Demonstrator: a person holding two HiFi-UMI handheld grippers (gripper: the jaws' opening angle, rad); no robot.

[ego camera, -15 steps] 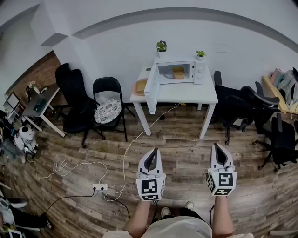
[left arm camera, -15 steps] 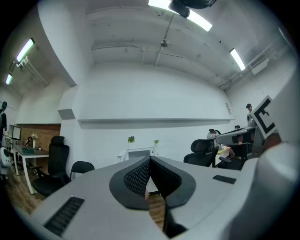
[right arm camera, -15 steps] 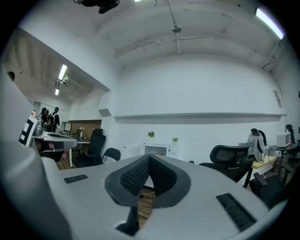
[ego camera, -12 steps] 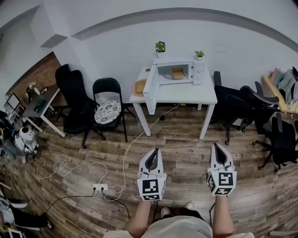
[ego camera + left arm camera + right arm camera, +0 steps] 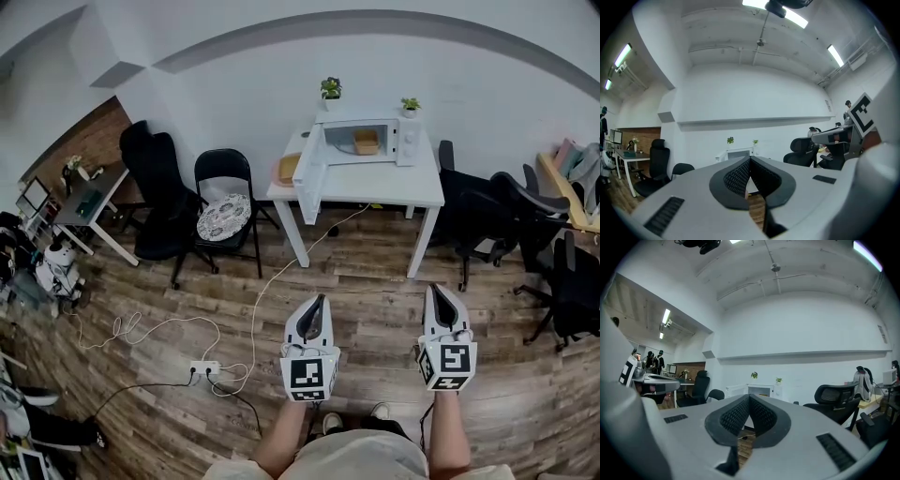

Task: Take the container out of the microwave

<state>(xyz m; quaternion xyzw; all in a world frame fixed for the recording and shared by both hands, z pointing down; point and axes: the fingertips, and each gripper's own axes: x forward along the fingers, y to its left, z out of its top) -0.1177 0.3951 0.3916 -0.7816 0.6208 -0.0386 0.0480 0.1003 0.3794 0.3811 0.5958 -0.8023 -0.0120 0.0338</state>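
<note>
The left gripper [image 5: 317,302] and the right gripper [image 5: 437,292] are both clenched on nothing. The container [image 5: 366,142] lies far ahead, at 1 o'clock from the left gripper and 11 o'clock from the right. It sits inside the open microwave [image 5: 405,141] on the table [image 5: 375,195].

We are seeing bare wooden floor [image 5: 375,281] lying open ahead, up to the table [image 5: 412,195]. A white cable [image 5: 267,281] is trailing across it at left. The microwave door [image 5: 310,183] is standing swung out left of the cavity, leaving the front open. A folding chair [image 5: 225,187] is crowding the table's left, office chairs [image 5: 487,216] its right.
</note>
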